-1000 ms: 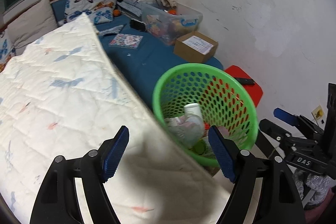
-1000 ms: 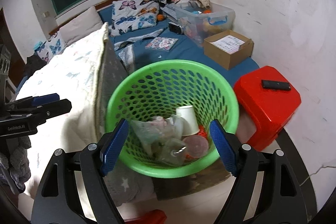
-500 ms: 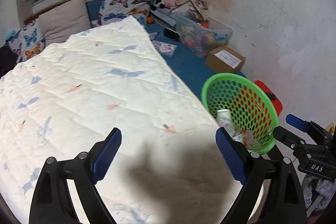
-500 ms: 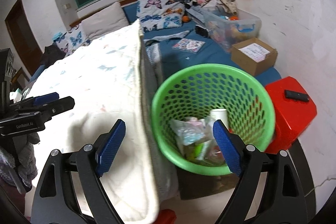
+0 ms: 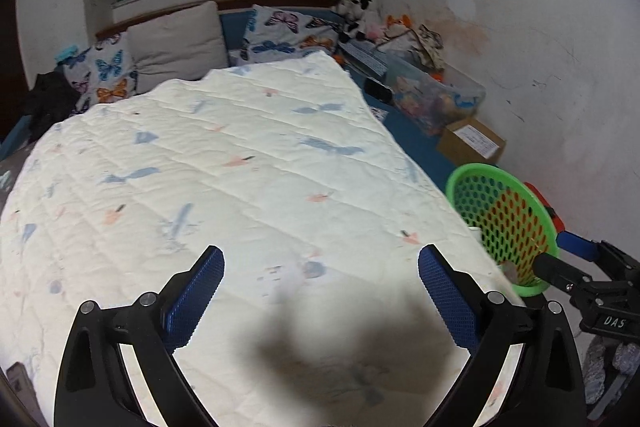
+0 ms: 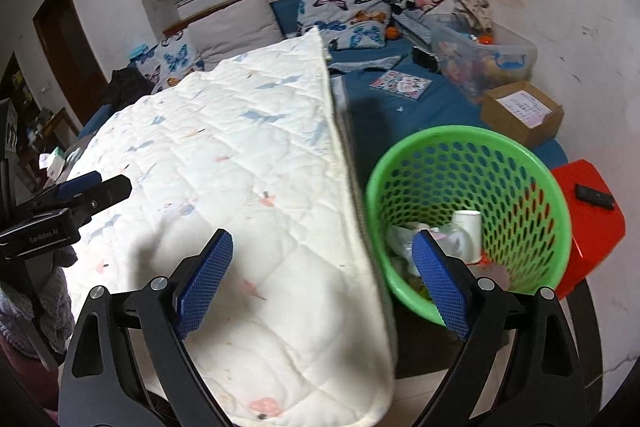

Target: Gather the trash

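Observation:
A green mesh basket stands on the floor by the bed and holds trash: a white paper cup and crumpled wrappers. The basket also shows at the right of the left wrist view. My left gripper is open and empty over the white quilt. My right gripper is open and empty over the quilt's edge, left of the basket. Each gripper shows in the other's view: the right one, the left one.
A red stool with a black remote stands right of the basket. A cardboard box, a clear storage bin, a booklet and pillows lie on the blue bed. A wall is at the right.
Both grippers have swung left and back from the basket toward the quilt. The basket has slid to the right in both views. Both stayed open and empty.

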`<state>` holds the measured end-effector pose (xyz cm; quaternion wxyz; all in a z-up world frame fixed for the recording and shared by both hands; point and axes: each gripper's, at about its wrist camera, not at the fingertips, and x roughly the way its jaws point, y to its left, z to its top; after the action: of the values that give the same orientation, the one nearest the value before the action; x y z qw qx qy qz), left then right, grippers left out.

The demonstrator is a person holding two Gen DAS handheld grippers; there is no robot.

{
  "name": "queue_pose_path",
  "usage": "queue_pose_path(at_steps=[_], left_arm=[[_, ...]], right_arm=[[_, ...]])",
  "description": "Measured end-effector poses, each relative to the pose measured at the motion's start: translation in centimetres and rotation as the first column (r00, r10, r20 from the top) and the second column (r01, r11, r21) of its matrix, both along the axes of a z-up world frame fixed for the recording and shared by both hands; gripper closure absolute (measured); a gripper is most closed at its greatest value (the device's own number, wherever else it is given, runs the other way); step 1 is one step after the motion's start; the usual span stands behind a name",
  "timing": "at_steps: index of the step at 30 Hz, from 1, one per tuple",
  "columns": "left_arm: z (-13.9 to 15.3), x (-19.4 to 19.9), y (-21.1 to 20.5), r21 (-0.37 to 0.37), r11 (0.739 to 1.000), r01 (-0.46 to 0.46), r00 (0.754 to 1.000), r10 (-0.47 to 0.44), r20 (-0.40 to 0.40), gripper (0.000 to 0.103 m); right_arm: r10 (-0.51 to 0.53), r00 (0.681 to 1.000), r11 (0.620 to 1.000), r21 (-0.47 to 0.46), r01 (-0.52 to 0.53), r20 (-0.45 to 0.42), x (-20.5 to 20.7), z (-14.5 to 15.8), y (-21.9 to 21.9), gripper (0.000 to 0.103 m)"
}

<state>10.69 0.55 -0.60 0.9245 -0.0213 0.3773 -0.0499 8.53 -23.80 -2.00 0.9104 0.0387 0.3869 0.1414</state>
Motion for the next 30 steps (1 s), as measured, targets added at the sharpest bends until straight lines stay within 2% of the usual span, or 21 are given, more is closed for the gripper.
queue_pose_path(at_steps=[12, 30], left_arm=[[0.7, -3.2, 4.1, 0.025, 0.996, -0.083, 0.995, 0.081, 0.057, 0.009], [0.2, -5.4, 7.1, 0.003, 0.988, -0.153, 0.986, 0.153, 0.066, 0.009]], right_arm=[[0.049, 0.999, 0.999, 0.002, -0.049, 0.003, -0.5, 0.3, 3.4, 0.012], [0.088, 0.996, 0.996, -0.028, -0.087, 0.026, -1.2, 0.8, 6.4, 0.010]])
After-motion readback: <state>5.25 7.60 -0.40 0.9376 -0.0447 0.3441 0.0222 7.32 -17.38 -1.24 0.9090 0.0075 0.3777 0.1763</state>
